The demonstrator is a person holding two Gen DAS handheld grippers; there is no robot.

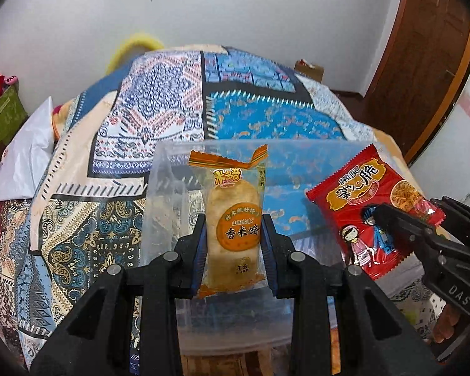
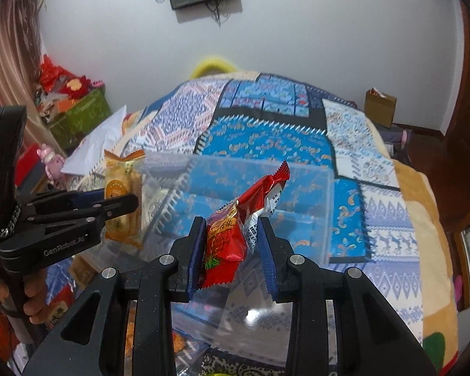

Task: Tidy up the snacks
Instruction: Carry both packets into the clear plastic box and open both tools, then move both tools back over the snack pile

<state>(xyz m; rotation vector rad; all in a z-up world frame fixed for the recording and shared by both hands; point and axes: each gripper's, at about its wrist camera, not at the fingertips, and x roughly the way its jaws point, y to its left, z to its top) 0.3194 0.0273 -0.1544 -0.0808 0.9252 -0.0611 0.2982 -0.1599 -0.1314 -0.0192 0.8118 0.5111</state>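
Over the clear plastic bin (image 1: 172, 169), left gripper (image 1: 234, 235) is clamped on an orange rice cracker pack (image 1: 232, 219) while right gripper (image 2: 230, 241) pinches a red snack packet (image 2: 232, 232), patterned bedspread (image 1: 159, 100) behind.

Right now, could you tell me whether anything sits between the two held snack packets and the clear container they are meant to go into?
Nothing visible does. The left gripper holds the rice cracker packet and the right gripper holds the red snack packet, both over the clear plastic container, whose top is open.
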